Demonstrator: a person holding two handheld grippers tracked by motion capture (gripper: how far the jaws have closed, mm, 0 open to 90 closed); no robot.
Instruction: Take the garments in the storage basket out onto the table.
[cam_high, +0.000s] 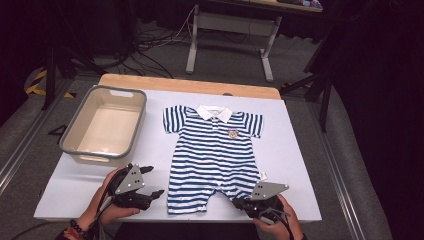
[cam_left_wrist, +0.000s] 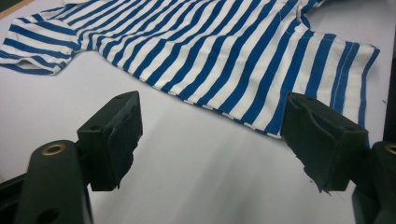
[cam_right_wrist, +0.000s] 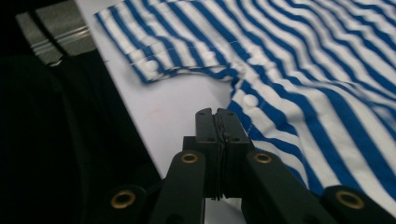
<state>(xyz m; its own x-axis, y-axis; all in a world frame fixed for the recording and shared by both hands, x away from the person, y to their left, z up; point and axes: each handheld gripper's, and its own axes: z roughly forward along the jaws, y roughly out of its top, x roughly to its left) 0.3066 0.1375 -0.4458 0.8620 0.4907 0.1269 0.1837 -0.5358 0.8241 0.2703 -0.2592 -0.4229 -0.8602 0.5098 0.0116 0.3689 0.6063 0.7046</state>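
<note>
Striped romper flat mid-tabletop. Left gripper released beside its leg hem; right gripper clenched at other leg, possibly pinching fabric. Tub at the left edge.

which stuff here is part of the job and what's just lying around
In the job:
- striped romper
- left hand-held gripper, open beside one romper leg
- right hand-held gripper, shut at the other leg

Lying about:
- grey tub
- metal stand behind the table

Romper blue-white striped, white collar; tub grey rim, cream inside; table white.
</note>
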